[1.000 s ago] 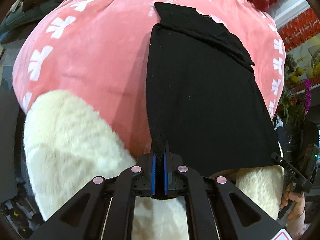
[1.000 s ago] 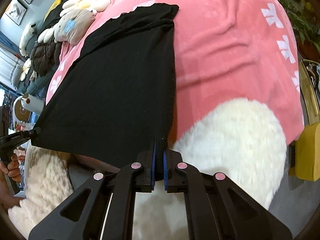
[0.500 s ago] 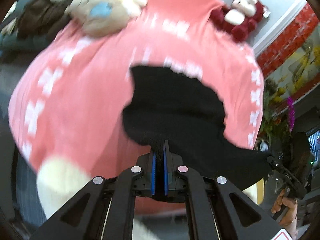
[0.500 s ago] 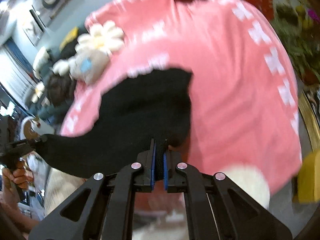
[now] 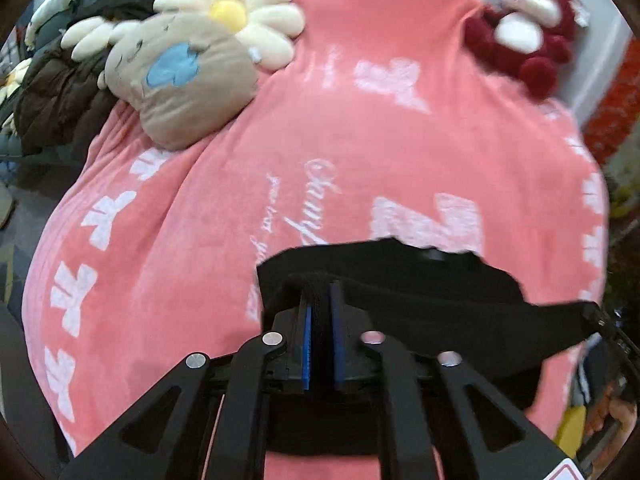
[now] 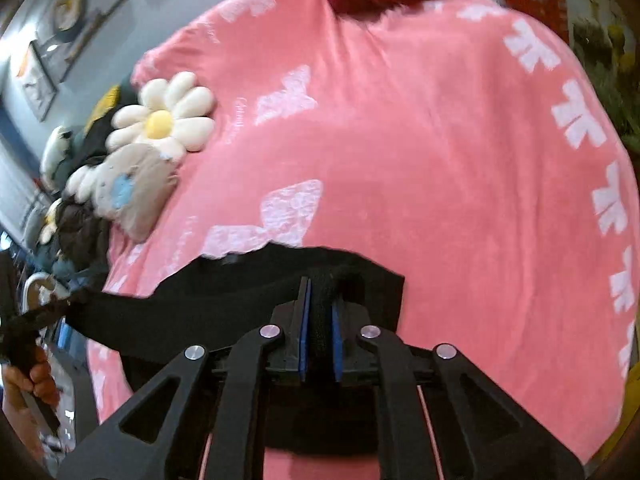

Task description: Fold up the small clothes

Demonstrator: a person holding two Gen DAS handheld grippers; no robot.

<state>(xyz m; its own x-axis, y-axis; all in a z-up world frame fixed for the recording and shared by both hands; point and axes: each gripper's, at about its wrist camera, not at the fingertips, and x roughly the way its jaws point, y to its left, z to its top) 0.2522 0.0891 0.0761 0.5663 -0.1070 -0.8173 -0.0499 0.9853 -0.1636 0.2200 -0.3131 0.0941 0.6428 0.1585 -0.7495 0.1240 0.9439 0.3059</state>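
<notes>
Both grippers, left gripper [image 5: 320, 334] and right gripper [image 6: 319, 326], are easing open with black garment [image 5: 436, 280] hem between them over the pink blanket [image 5: 360, 128], risking an uneven drop spoiling the fold.

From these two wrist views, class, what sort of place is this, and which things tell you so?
Probably a living room or bedroom in a home: a pink blanket covers a soft surface, plush toys such as a daisy cushion and a red monkey lie on it, and framed pictures hang on the wall.
</notes>
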